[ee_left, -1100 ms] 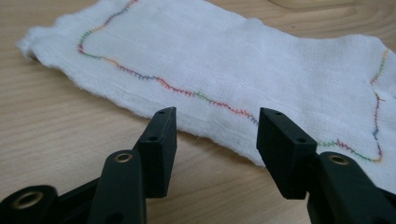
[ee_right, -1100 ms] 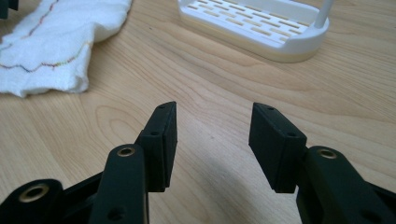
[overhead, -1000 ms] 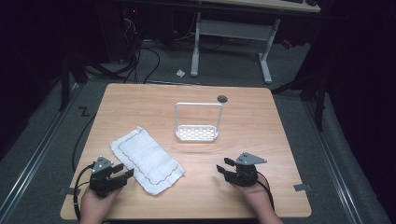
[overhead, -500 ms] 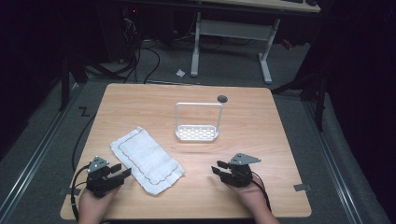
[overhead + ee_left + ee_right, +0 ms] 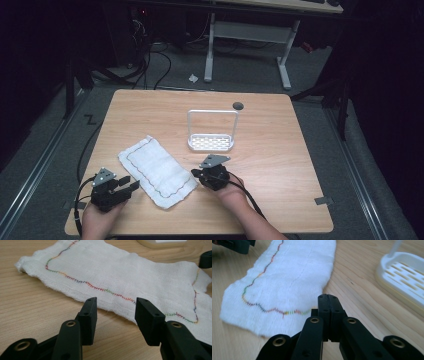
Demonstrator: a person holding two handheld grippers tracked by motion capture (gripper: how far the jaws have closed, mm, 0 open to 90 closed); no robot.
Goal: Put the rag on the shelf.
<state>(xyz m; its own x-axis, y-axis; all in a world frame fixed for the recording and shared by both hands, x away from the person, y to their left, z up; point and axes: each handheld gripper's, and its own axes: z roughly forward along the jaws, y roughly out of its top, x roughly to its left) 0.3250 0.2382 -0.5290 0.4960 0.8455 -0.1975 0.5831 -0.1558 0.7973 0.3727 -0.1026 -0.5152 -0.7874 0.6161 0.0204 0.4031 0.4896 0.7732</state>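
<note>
A white cloth (image 5: pixel 157 170) with a wavy multicoloured stitched border lies flat on the wooden table (image 5: pixel 300 150), towards the front left. My left gripper (image 5: pixel 131 186) rests at the cloth's near left edge. In the left gripper view its jaws (image 5: pixel 115 303) stand open, with the cloth (image 5: pixel 120 277) just beyond them and nothing between. My right gripper (image 5: pixel 196 173) is at the cloth's right edge. Its jaws (image 5: pixel 328 298) are shut together, tips at the hem of the cloth (image 5: pixel 287 282), which still lies flat.
A small white rack (image 5: pixel 211 131) with a perforated base and an upright wire frame stands mid-table behind the cloth; its base (image 5: pixel 404 275) is right of my right jaws. A dark round hole (image 5: pixel 238 105) is near the far edge. Cables lie on the floor beyond.
My right gripper has moved left across the table to the cloth's right edge. The left gripper has barely shifted. The cloth has not moved.
</note>
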